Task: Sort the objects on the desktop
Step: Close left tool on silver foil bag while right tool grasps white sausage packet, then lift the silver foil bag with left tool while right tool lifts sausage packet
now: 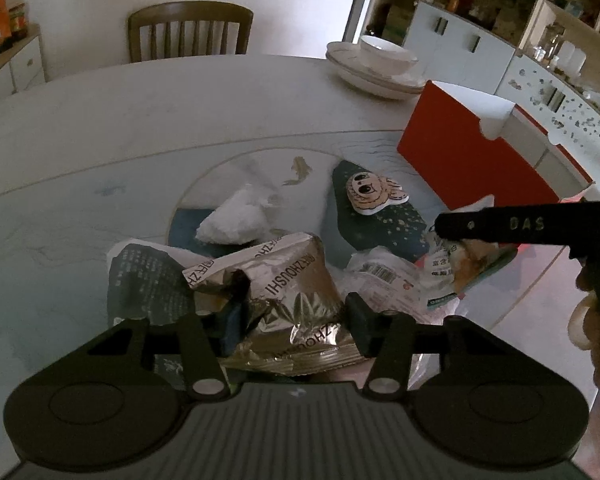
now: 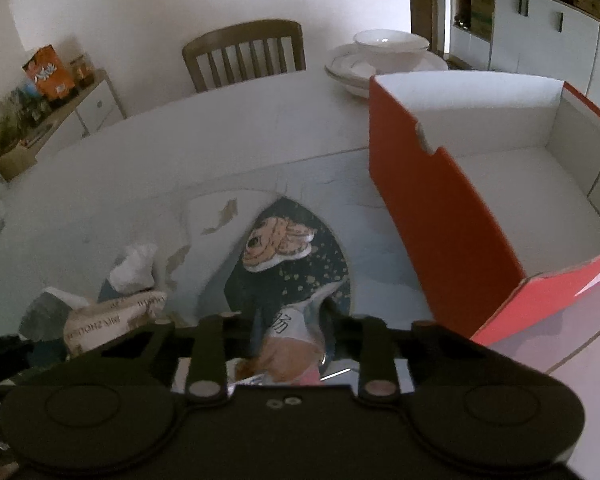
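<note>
On the counter (image 1: 80, 120), going left to right: a dark grey wrapper (image 1: 140, 276), one crumpled white tissue (image 1: 236, 220), then the silver foil snack bag (image 1: 284, 292). My left gripper (image 1: 288, 320) has its fingers (image 1: 358, 324) spread on either side of this bag. I expect it to be light, crinkly and slippery, so I would pinch a folded edge. Next, one dark cartoon-print pouch (image 1: 380, 216) and a clear barcoded wrapper (image 1: 384, 272). My right gripper (image 2: 290, 328) pinches a soft printed packet (image 2: 288, 340). Rightmost stands one open red box (image 2: 440, 216), apparently empty.
</note>
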Demonstrator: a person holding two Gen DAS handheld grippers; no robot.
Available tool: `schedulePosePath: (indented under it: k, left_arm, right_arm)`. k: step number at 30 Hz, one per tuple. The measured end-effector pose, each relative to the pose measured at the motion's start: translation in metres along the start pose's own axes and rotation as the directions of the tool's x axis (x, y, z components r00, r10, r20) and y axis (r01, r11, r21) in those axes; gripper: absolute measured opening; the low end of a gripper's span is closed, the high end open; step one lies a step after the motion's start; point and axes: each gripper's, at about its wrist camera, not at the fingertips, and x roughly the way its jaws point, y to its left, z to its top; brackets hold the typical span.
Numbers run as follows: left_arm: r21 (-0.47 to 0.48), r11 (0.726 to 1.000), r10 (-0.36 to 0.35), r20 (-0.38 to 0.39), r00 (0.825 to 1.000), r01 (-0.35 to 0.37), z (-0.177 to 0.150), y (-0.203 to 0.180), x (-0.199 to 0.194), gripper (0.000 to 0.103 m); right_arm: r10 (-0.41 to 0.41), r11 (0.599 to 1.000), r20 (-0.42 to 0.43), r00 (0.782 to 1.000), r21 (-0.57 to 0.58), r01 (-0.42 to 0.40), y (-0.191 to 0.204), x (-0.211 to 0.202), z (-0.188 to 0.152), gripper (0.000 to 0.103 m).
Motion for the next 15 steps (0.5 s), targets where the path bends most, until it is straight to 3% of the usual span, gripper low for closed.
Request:
schedulePosePath:
  k: [4,15]
  left_arm:
    - [0.004,1.0,-0.007,0.023,1.0,0.007,0.0,0.001,-0.006,0.051]
    - [0.016,0.999,-0.03,0.063,0.998,0.029,0.008,-0.007,-0.028,0.05]
  right_arm:
    - [0.006,1.0,0.032,0.999,0.014,-0.006,-0.001,-0.01,0.001,0.019]
    - [0.062,0.995,0.08,0.995,0.075,-0.068,-0.008,-0.033,0.004,0.018]
